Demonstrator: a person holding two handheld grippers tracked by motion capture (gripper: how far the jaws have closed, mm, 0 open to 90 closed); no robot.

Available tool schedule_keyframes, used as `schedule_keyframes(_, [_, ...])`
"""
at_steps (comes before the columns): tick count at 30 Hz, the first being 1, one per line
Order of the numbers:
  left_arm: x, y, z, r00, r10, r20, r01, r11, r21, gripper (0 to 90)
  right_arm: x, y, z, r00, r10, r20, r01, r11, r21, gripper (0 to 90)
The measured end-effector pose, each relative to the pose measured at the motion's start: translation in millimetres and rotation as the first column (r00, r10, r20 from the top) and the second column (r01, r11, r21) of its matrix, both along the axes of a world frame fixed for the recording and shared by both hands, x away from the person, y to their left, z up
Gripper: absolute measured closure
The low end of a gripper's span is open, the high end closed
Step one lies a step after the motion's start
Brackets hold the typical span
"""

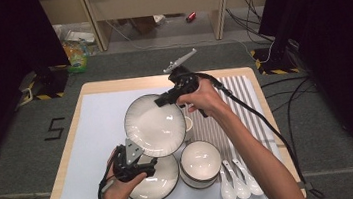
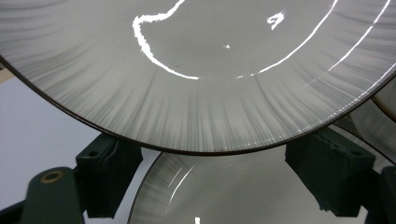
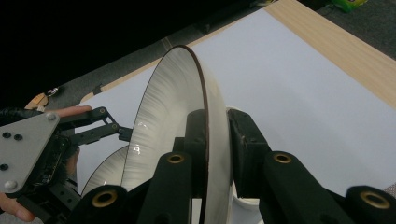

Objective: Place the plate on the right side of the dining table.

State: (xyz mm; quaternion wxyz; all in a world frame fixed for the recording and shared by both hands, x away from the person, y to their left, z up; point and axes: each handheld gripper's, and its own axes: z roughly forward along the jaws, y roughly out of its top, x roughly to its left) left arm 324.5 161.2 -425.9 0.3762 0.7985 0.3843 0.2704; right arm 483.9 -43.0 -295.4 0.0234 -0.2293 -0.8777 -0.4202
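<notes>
High view: two plates [image 1: 154, 124], three spoons [image 1: 238, 183].

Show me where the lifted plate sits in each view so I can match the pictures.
High view: lifted plate at centre, above the table.
Left gripper view: it spans the upper half.
Right gripper view: edge-on at centre, rim between the jaws.
Shared landmark: the second plate lying below it.

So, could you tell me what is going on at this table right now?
A person is lifting a large white plate off the table with two hand-held tools. The right claw is clamped on its far rim, while the left claw stands open astride the near rim. Below lies a second plate, with a bowl and three white spoons beside it on the white mat.
</notes>
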Motion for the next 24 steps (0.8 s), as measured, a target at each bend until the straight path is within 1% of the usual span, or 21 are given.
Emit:
schedule_keyframes(2, [2.7,-2.0,1.2,1.0,-0.006,0.002,0.006,0.9999,0.01,18.4,0.6,-3.2,1.6,1.0,-0.003,0.003,0.003,1.0,0.005,78.3])
schedule_keyframes(6, [8.2,-7.2,2.5,0.9998,-0.021,0.001,0.021,0.9997,0.015,18.4,1.9,-10.5,4.0,0.9998,-0.016,0.007,0.016,0.9999,0.006,78.1])
schedule_keyframes(7, [9.0,-8.7,2.6,0.9997,-0.024,-0.004,0.024,0.9997,0.002,18.4,2.3,-12.5,4.3,0.9997,-0.022,0.008,0.022,0.9998,0.005,78.1])
schedule_keyframes(8, [10.8,-9.7,3.6,0.9995,-0.03,-0.005,0.03,0.9995,0.011,18.4,2.6,-13.9,4.5,0.9997,-0.024,0.007,0.024,0.9997,0.007,78.1])
schedule_keyframes(9, [11.6,-10.9,3.7,0.9996,-0.03,-0.001,0.03,0.9995,0.007,18.4,2.8,-16.2,5.2,0.9995,-0.03,0.003,0.03,0.9995,0.01,78.0])
schedule_keyframes(11, [14.1,-12.2,6.2,0.9989,-0.044,-0.013,0.045,0.9989,0.013,18.4,3.5,-19.4,6.4,0.9993,-0.038,0.005,0.037,0.9992,0.011,77.9])
schedule_keyframes(12, [15.3,-13.6,6.3,0.9992,-0.04,-0.002,0.04,0.9991,0.012,18.4,3.9,-20.9,7.1,0.9992,-0.04,0.008,0.04,0.9991,0.013,77.9])
schedule_keyframes(13, [16.1,-14.2,6.8,0.9991,-0.041,-0.003,0.041,0.9991,0.012,18.4,4.1,-22.0,8.0,0.999,-0.043,0.009,0.043,0.999,0.014,77.9])
schedule_keyframes(14, [17.2,-15.8,7.4,0.9992,-0.039,0.005,0.039,0.9992,0.01,18.4,4.2,-22.8,8.9,0.9989,-0.046,0.006,0.045,0.9989,0.013,77.9])
schedule_keyframes(15, [17.9,-15.8,8.4,0.999,-0.044,0.0,0.044,0.9989,0.017,18.4,4.9,-24.2,9.8,0.9988,-0.047,0.013,0.047,0.9988,0.013,77.9])
schedule_keyframes(17, [20.0,-17.7,9.1,0.999,-0.045,0.004,0.045,0.9989,0.014,18.4,5.7,-26.2,11.0,0.9985,-0.053,0.013,0.053,0.9984,0.018,77.9])
schedule_keyframes(18, [21.3,-18.2,9.8,0.9988,-0.049,0.002,0.049,0.9986,0.021,18.4,5.9,-26.9,11.4,0.9984,-0.055,0.015,0.054,0.9984,0.018,77.9])
schedule_keyframes(19, [22.2,-19.4,9.4,0.9988,-0.05,0.003,0.05,0.9987,0.008,18.4,6.0,-28.0,12.3,0.9982,-0.057,0.016,0.057,0.9983,0.015,77.8])
schedule_keyframes(20, [23.9,-19.5,10.1,0.9983,-0.058,-0.003,0.058,0.9982,0.017,18.4,6.0,-28.7,12.8,0.9981,-0.059,0.017,0.059,0.9982,0.014,77.7])
schedule_keyframes(24, [28.2,-22.2,9.8,0.9979,-0.065,0.002,0.065,0.9976,0.024,18.4,6.0,-32.2,14.6,0.9975,-0.068,0.021,0.067,0.9976,0.015,77.3])
